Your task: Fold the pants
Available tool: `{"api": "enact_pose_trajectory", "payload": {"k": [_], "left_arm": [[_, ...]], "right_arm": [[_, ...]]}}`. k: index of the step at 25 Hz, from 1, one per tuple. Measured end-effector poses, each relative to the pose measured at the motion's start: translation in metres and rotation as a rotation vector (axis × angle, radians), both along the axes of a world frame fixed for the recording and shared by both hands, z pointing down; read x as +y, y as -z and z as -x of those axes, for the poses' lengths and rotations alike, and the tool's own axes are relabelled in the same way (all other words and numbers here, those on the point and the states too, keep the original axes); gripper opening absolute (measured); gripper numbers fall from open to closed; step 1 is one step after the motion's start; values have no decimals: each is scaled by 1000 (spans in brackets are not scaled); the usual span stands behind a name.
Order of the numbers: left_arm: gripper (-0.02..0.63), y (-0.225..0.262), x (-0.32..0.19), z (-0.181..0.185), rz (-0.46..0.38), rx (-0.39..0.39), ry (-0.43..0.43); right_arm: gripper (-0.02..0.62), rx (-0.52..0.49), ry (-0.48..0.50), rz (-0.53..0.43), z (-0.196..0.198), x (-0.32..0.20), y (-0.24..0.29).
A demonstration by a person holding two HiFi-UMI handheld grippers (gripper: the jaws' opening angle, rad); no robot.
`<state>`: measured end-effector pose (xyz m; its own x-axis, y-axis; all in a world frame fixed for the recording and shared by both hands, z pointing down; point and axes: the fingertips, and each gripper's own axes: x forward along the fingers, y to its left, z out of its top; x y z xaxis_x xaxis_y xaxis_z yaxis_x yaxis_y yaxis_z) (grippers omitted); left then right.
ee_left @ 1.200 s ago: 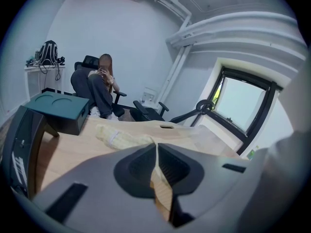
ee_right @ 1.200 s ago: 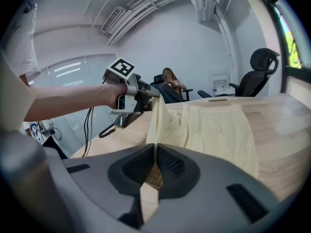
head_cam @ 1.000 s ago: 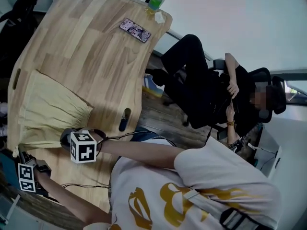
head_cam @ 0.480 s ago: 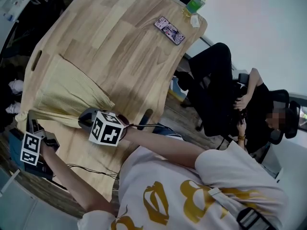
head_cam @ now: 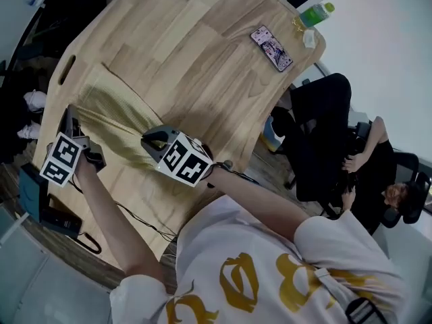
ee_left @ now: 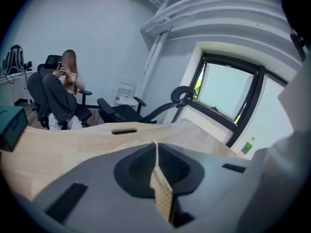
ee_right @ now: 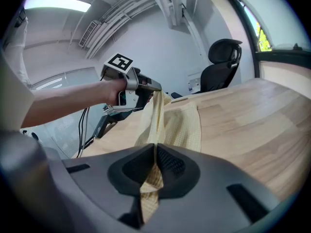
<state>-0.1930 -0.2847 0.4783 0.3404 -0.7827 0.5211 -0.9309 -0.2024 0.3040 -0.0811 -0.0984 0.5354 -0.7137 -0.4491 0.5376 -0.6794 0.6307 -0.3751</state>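
Now left hand-held gripper (head_cam: 69, 121) and right hand-held gripper (head_cam: 157, 139), each pinching pants (head_cam: 116, 111), have advanced.

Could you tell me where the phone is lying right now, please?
In the head view the phone lies flat on the wooden table near its upper right corner, just short of the green bottle, far from the pants.
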Motion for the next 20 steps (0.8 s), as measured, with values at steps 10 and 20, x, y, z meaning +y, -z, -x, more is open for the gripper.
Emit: {"api": "enact_pose_trajectory", "payload": {"k": [10, 20], "left_arm": [[17, -50, -20, -64, 52, -26, -31], [17, -92, -29, -102, 75, -147, -103]], "right_arm": [[20, 15, -160, 117, -50, -8, -38], [20, 77, -261, 200, -80, -11, -69]]}}
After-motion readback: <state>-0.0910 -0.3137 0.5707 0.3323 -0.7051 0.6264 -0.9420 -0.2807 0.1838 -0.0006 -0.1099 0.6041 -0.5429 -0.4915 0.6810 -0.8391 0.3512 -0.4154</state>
